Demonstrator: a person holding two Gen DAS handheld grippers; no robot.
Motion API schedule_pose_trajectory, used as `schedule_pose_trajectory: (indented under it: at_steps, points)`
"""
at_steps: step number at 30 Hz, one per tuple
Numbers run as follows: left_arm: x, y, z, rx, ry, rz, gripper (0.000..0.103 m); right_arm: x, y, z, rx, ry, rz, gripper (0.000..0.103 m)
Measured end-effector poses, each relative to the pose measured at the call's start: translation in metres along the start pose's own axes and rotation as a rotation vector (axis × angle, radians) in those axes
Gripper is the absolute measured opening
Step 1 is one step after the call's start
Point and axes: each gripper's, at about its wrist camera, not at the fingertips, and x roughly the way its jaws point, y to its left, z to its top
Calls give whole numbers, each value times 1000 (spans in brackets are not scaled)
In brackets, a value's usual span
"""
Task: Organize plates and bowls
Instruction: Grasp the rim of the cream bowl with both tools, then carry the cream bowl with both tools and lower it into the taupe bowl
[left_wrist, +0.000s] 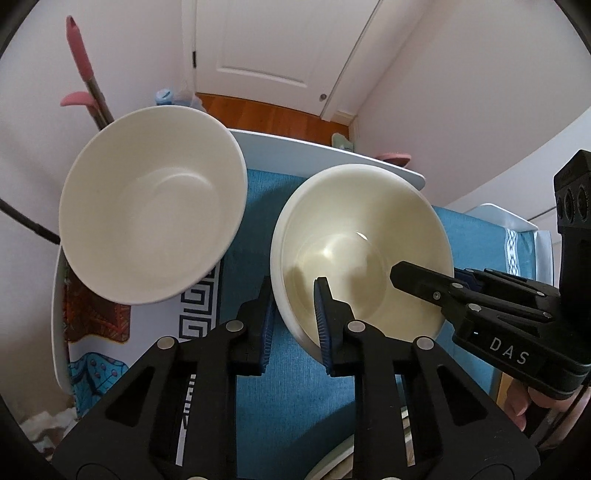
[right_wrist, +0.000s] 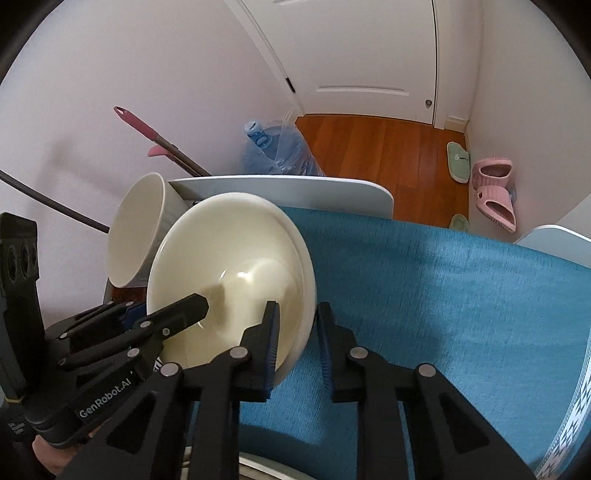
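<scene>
Both grippers (left_wrist: 295, 314) (right_wrist: 297, 345) astride opposite rims of cream bowl (left_wrist: 369, 236).

White door (right_wrist: 365, 55), wooden floor (right_wrist: 388, 147)

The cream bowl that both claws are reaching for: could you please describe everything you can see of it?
The cream bowl is glossy, ceramic-looking, wide-rimmed and narrowing to a small flat bottom, and empty. A whiter rim outside its own suggests it is nested in a second bowl. It stands upright on the blue cloth, right of the larger white bowl. The left claw straddles its near-left rim and the right claw the opposite rim, each with one finger inside, one outside, closed on it.
</scene>
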Motion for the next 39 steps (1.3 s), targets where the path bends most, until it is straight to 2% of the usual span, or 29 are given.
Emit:
schedule_pose_trajectory:
  at_steps: [10, 19, 27, 39]
  points:
    - [-18, -15, -3, 57, -34, 34, 18, -15, 4, -6, -10, -31, -23, 17]
    - [-54, -53, -7, 140, -71, 5, 18, -61, 1, -20, 31, -95, -69, 17]
    - [-86, -119, -31, 226, -76, -30, 18, -125, -23, -56, 56, -149, -108, 17]
    - [-96, -248, -93, 293, -61, -56, 18, -210, -107, -140, 73, -151, -145, 17]
